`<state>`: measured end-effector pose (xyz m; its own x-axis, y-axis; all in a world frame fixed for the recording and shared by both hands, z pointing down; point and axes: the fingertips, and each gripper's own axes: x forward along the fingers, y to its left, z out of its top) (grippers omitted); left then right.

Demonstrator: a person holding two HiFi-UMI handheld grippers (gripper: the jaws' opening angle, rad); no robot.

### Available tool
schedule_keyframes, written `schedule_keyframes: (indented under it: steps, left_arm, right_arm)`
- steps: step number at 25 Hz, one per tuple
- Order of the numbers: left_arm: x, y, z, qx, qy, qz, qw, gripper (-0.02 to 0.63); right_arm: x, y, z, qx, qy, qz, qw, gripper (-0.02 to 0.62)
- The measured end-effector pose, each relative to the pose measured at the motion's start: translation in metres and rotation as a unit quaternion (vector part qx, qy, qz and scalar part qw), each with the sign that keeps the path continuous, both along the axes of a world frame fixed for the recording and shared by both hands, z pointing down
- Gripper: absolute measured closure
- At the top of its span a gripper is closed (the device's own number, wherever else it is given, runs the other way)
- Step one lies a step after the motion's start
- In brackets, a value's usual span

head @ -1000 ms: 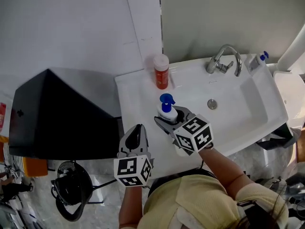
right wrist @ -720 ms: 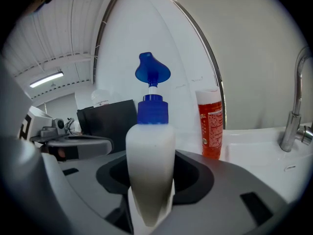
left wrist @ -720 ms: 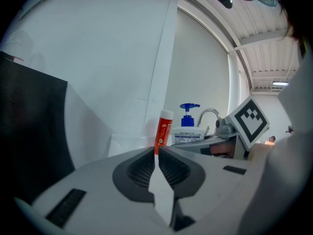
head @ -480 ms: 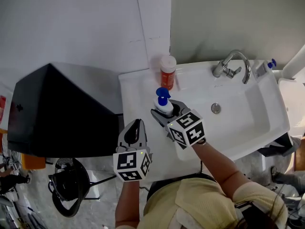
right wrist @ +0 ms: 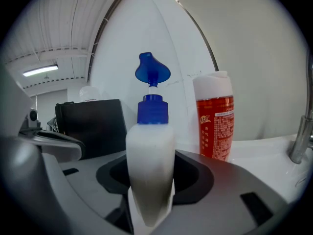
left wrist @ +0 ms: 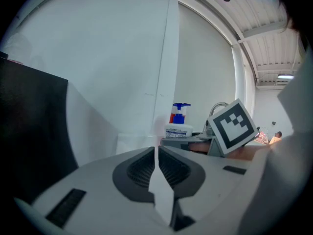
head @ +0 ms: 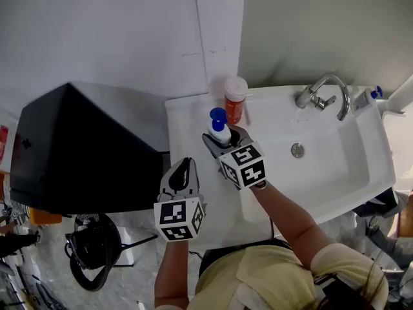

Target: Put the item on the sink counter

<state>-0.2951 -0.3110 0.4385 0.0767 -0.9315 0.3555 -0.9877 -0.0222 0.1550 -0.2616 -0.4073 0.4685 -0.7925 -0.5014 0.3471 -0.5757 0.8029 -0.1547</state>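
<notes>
Pump bottle [head: 219,126] stands upright, clamped between the wide-set jaws of the right gripper [head: 224,142], at seven o'clock of the red bottle [head: 235,100]. Best set it flat on the sink counter [head: 184,118] before letting go. Left gripper [head: 182,173] hangs closed and empty.

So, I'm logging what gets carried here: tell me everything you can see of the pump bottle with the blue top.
The pump bottle is a small white dispenser that looks like plastic, with a blue collar and a blue pump head. It stands upright, clamped at its body between the jaws of the right gripper. It is over the back corner of the sink counter, close beside the red bottle with no visible contact. Whether its base rests on the counter cannot be seen.
</notes>
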Motion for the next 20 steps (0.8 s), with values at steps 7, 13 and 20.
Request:
schedule_keyframes:
  steps: [7, 13, 20]
  left_arm:
    - [-0.013, 0.006, 0.005, -0.005, -0.001, -0.018, 0.9998, 0.551]
    - [-0.024, 0.007, 0.007, -0.007, -0.005, -0.039, 0.9992, 0.551]
    - [-0.027, 0.004, 0.011, -0.009, -0.002, -0.050, 0.9987, 0.551]
  right_arm:
    - [-0.014, -0.022, 0.010, 0.019, -0.006, 0.019, 1.000, 0.388]
    - [-0.018, -0.032, 0.020, 0.022, -0.008, 0.034, 0.999, 0.388]
    - [-0.026, -0.041, 0.022, 0.035, -0.010, 0.043, 0.998, 0.388]
